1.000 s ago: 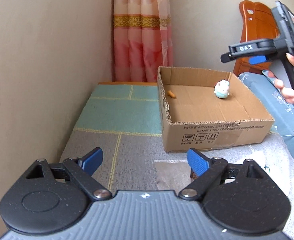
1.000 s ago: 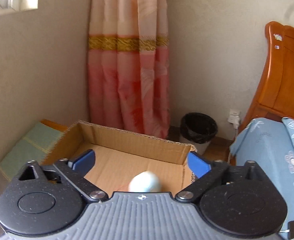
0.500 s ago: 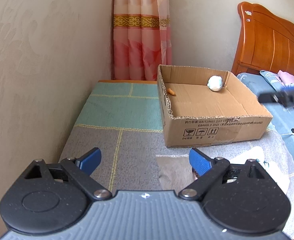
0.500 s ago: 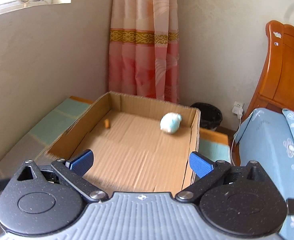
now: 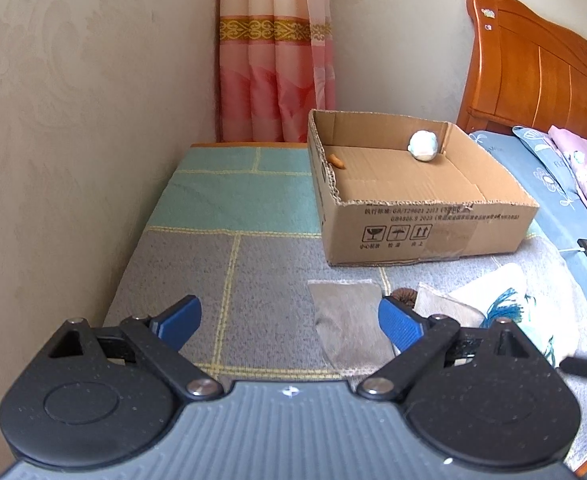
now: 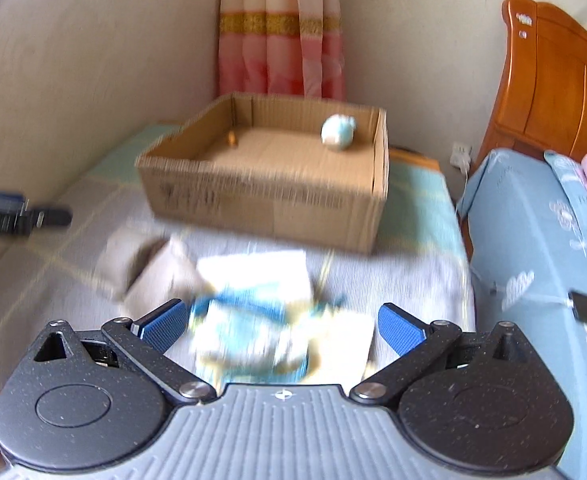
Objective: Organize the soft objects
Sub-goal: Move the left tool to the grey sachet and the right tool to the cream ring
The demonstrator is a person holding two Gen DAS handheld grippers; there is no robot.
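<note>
Reaching: I bring the right claw (image 6: 279, 326), jaws wide and empty, over the white-and-blue cloth (image 6: 253, 300) on the table (image 5: 197, 280).
Left claw: left claw (image 5: 289, 322) is open, holding nothing, near the beige cloth (image 5: 347, 320).
Box: cardboard box (image 5: 433, 224) holds the pale plush toy (image 5: 423, 145) at its far wall.
Next: I judge another pickup, needing a low, centred pinch.

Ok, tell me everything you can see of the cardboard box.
The cardboard box is a shallow, open-topped brown corrugated tray with a rough-cut rim. Its near wall carries black print, three handling symbols and a strip of clear tape. It sits flat on the patchwork mat, near the curtain, with the bed to its right. Inside lie a pale blue-white plush toy in the far right corner and a small orange piece by the left wall. Neither gripper touches it.
</note>
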